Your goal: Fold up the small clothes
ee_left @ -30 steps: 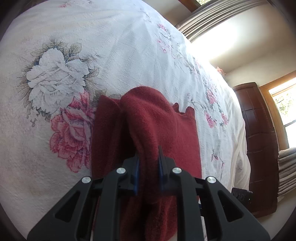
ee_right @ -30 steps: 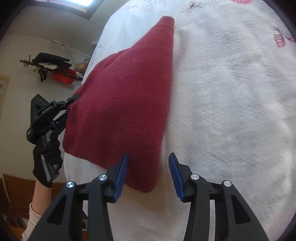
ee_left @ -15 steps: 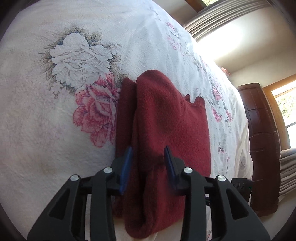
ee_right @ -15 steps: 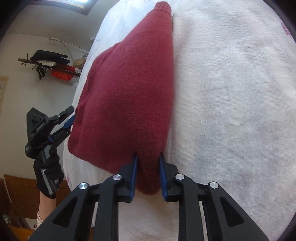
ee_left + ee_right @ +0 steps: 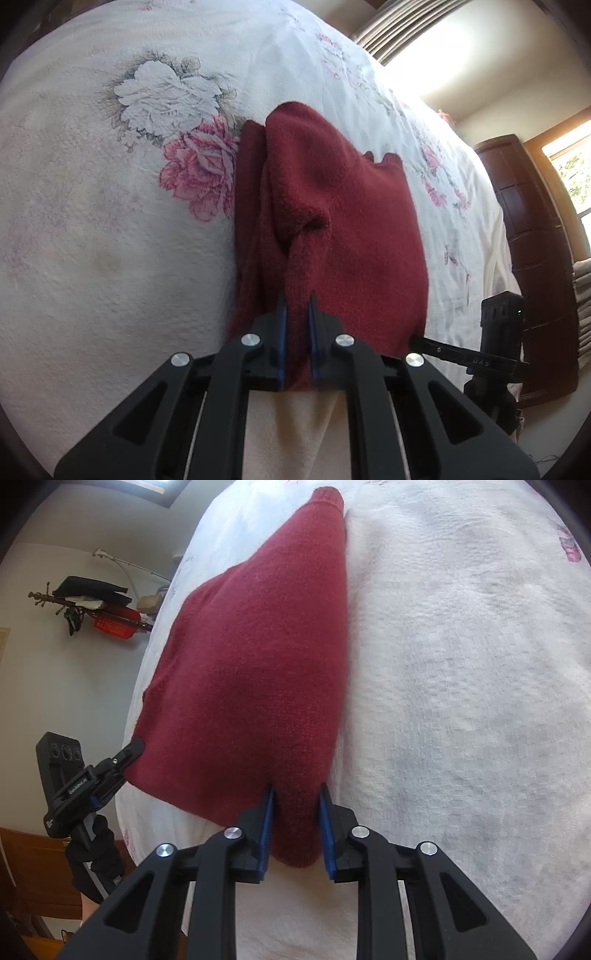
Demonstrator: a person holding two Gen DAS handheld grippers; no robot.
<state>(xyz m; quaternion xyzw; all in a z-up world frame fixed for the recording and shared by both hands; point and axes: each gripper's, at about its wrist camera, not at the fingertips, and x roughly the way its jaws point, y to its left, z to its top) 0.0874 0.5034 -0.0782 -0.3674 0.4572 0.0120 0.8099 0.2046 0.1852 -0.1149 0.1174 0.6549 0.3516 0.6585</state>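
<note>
Red sweater (image 5: 354,229) lies on the bed (image 5: 92,240), near its front edge, w/ one side already turned over the body, so approx halfway folded by my guess. My left hand-held gripper (image 5: 295,325) is pinched tight on a bunched corner of the knit; my right hand-held gripper (image 5: 295,812) has its blue pads against the other near corner, jaws narrowed around the cloth and prob gripping it. Left to do, I'd say: bring this near end up toward the far end, then flatten. Hard to read: sleeves are tucked out of sight, can't tell how many layers sit under the top one, and fisheye bends the far hem (image 5: 327,494).
</note>
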